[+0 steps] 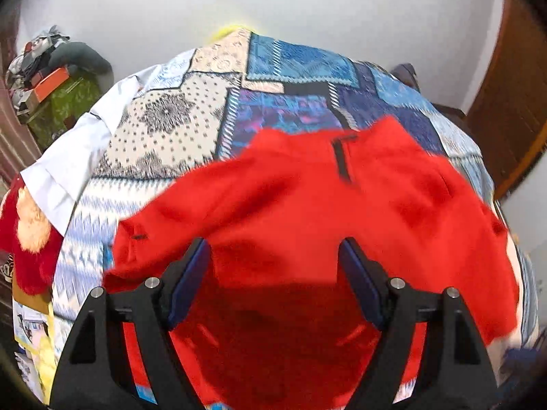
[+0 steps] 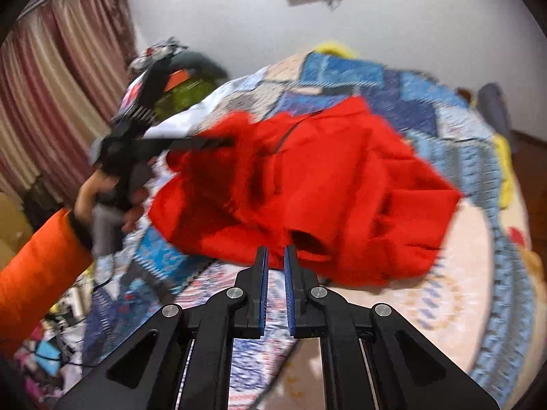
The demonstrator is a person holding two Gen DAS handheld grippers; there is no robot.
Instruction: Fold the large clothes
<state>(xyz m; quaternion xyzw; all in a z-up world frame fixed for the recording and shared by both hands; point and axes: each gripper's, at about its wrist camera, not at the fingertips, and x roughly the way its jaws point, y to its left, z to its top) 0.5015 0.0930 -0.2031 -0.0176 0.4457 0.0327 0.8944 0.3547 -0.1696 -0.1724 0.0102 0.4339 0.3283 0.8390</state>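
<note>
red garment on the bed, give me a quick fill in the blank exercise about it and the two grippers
1. The garment lying on the patchwork bedspread is coloured ____.
2. The left gripper has its jaws spread ____ over the cloth.
3. The right gripper has its jaws nearly ____, with nothing between them.
4. The person's sleeve is coloured ____.

Missing words: red; open; shut; orange

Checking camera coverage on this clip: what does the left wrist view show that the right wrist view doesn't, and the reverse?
Left wrist only: the left tongs open over the red garment, a wooden door, and a white cloth at the bed's edge. Right wrist only: the right tongs, nearly closed and empty, striped curtains, and the orange sleeve. Both: the garment on the patchwork bedspread.
</note>
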